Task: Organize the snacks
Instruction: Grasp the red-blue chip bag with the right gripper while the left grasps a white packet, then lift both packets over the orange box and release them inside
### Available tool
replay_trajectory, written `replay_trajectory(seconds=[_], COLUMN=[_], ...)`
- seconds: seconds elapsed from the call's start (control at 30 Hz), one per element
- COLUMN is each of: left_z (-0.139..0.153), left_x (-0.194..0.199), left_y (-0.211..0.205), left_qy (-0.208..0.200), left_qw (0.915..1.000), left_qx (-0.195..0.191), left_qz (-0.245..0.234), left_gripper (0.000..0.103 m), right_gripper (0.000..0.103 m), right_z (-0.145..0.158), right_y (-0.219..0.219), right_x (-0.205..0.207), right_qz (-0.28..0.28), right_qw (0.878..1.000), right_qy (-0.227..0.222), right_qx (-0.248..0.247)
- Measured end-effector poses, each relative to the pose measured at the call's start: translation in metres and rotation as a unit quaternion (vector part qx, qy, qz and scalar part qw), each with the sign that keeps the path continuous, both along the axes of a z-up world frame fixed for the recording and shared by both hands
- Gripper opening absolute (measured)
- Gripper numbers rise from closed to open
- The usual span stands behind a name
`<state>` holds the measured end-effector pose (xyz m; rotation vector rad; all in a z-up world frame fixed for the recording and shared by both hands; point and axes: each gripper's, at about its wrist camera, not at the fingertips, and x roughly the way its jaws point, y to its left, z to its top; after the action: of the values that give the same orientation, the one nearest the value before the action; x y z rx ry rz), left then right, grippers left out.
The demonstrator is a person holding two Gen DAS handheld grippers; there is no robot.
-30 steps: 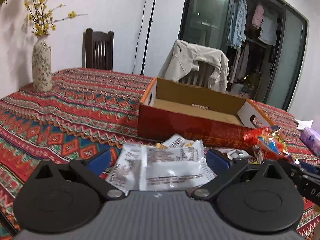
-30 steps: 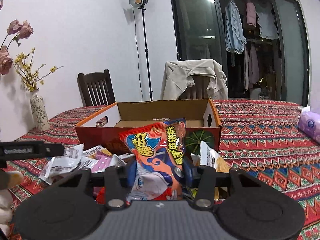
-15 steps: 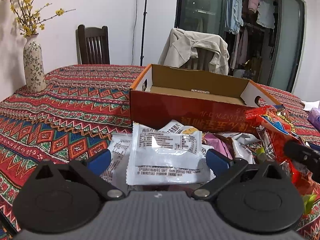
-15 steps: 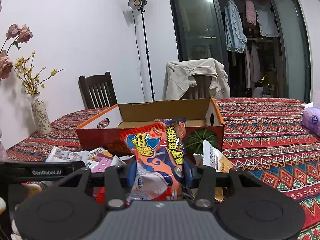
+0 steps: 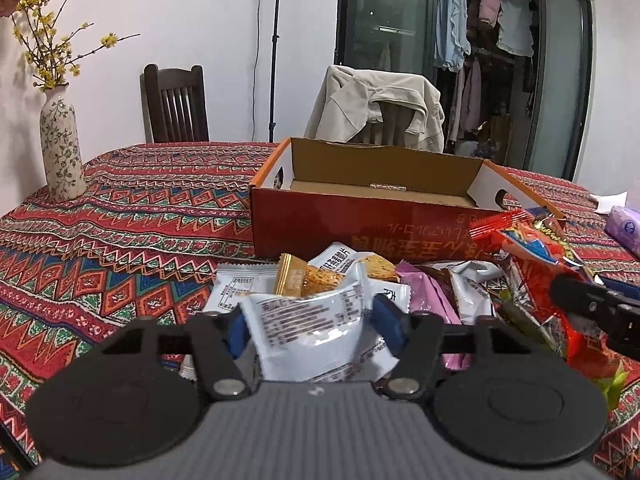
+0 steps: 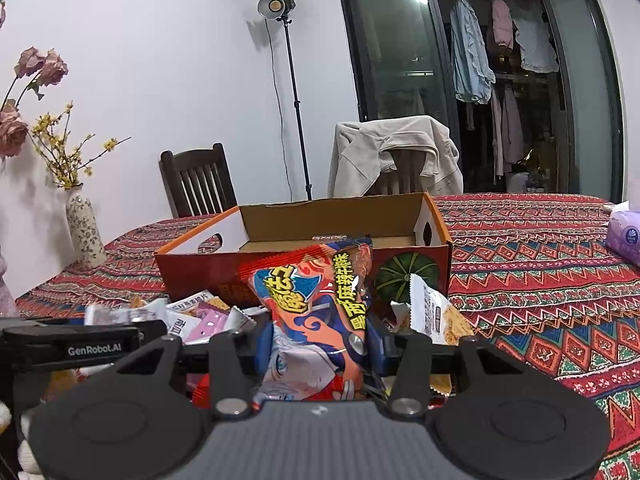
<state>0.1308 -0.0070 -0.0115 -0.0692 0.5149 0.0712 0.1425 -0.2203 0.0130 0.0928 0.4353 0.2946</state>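
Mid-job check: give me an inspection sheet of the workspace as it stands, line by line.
Surface: table under red patterned cloth.
Job's things: open cardboard box, looks empty; snack pile in front of it.
Clutter: purple tissue pack, flowered vase.
Grippers: left gripper closing, its pads buckling a white packet; right gripper shut on the orange chip bag.
Cables: one down the wall by the light stand.
Surroundings: two chairs, one with a jacket; wardrobe.

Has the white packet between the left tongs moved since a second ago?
Yes. The white packet lay flat on the snack pile; now it bows upward between the closing left tongs, its top edge nearer the red cardboard box.
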Motion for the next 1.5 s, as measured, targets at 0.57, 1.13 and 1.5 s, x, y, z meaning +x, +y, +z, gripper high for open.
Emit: replay_trajectory(seconds=[0.57, 1.13, 1.5], left_z=[0.013, 0.032, 0.075], left_x=[-0.025, -0.027, 0.000], left_y=[0.008, 0.010, 0.001], left_qy=[-0.030, -0.063, -0.107], left_qw=[0.9995, 0.9977, 0.9929], left_qx=[-0.006, -0.009, -0.020], left_qz=[-0.011, -0.023, -0.048], left_gripper=[0.030, 0.023, 0.023], right_gripper=[0.046, 0.046, 0.046], right_z=[0.002, 0.009, 0.047], right_y=[0.001, -0.001, 0.001], right_x=[-0.010, -0.013, 0.014], right_qz=[0.010, 0.013, -0.011], right_qw=[1.000, 1.000, 0.998], right_qy=[-0.006, -0.016, -0.055], right_qx=[0.002, 0.001, 0.015])
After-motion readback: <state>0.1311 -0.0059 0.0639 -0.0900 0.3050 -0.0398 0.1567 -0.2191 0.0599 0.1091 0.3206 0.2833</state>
